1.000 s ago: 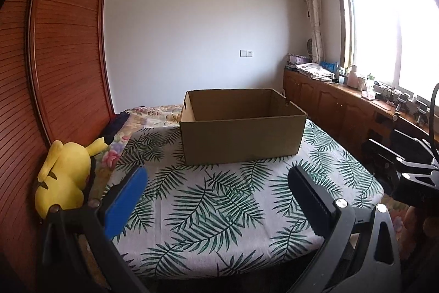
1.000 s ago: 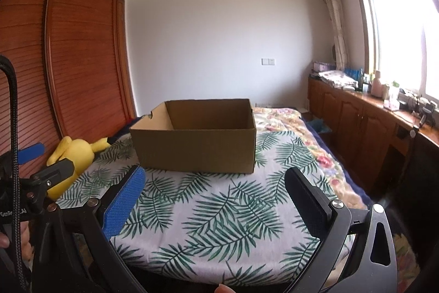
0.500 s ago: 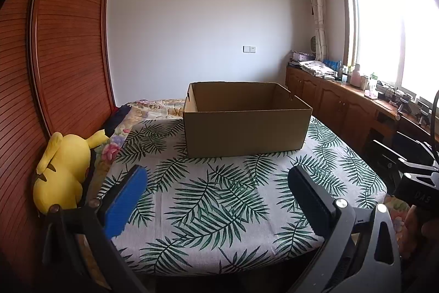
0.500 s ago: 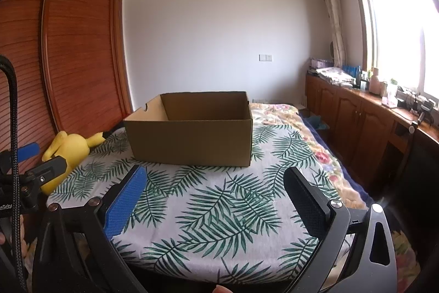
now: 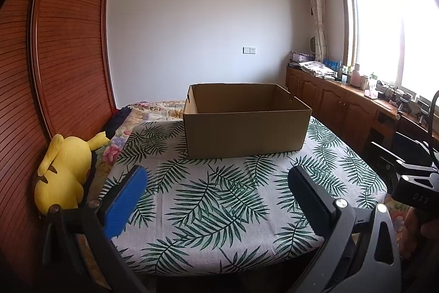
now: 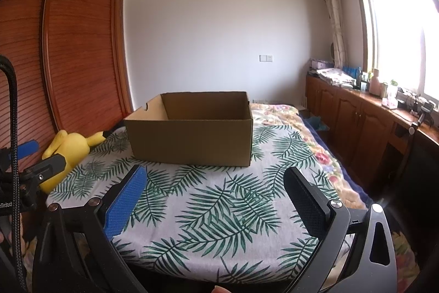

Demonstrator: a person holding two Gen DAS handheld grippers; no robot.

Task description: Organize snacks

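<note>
An open brown cardboard box stands on a table covered with a palm-leaf cloth. I cannot see its floor from here, and no snacks show in either view. My left gripper hovers open over the near part of the cloth, well short of the box, nothing between its fingers. My right gripper is open too, also short of the box and empty. The right gripper's body shows at the left wrist view's right edge, the left one's at the right wrist view's left edge.
A yellow plush toy lies left of the table against a wooden slatted wardrobe. A floral bedspread lies behind the table. Wooden cabinets with clutter line the right wall under the window.
Both views have tilted upward a little, so the box and table sit lower in frame. Both grippers stay open and empty.
</note>
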